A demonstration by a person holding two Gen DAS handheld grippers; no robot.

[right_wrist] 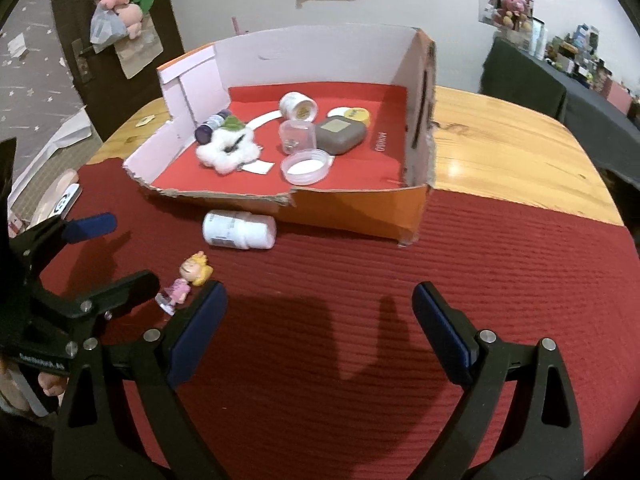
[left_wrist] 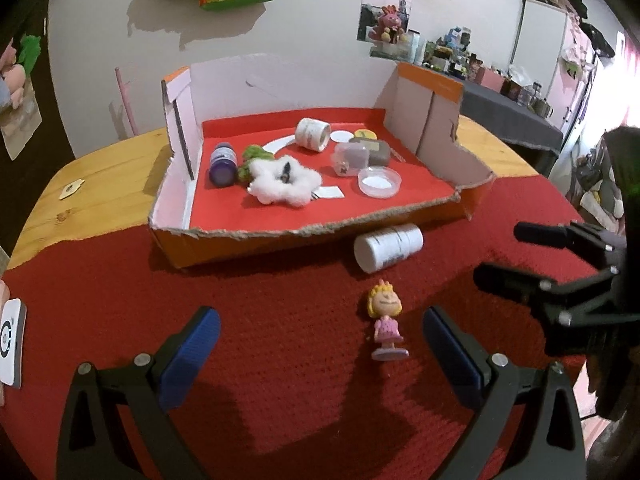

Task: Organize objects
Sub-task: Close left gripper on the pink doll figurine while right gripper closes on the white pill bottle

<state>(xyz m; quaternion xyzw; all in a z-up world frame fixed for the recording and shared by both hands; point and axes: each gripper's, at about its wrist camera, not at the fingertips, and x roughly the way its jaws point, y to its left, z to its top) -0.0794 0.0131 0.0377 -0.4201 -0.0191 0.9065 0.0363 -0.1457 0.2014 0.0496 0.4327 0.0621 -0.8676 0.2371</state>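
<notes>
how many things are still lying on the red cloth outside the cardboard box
2. A white bottle lies on its side just in front of the box's torn front wall. A small doll stands nearer, between the fingers of the open left tool. None seems hidden.

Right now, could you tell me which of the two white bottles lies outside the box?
The capped white bottle lying on the red mat in front of the box; the other white bottle lies inside it, open mouth showing.

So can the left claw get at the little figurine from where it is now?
Probably yes. The left claw is open, and the figurine stands on the red cloth between its fingertips, nothing blocking.
</notes>
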